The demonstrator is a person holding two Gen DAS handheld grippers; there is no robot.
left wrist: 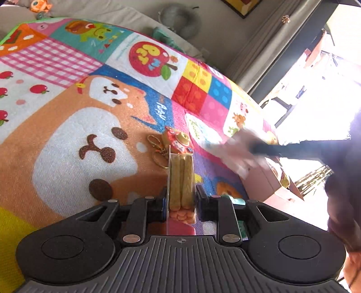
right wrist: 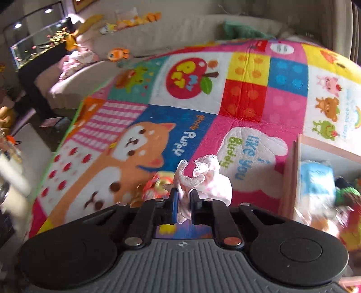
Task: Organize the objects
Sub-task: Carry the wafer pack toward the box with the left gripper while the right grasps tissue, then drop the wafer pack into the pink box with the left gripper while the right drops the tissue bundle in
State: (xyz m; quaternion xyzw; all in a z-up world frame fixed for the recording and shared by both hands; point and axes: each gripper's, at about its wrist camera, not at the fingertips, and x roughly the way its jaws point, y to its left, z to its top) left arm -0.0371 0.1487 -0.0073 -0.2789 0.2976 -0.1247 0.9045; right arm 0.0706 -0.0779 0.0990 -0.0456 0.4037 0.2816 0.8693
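My left wrist camera sits low and close over the play mat, looking forward and down along its fingers toward the sofa. My right wrist camera rides higher above the mat, tilted down more steeply, facing the same sofa. Both views share the mat's puppy picture.

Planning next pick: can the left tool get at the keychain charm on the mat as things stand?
Probably not yet. The keychain charm lies unobstructed on the mat just ahead of the left tool, but that tool is shut on a clear snack box, which fills its jaws. It would need to put that down first.
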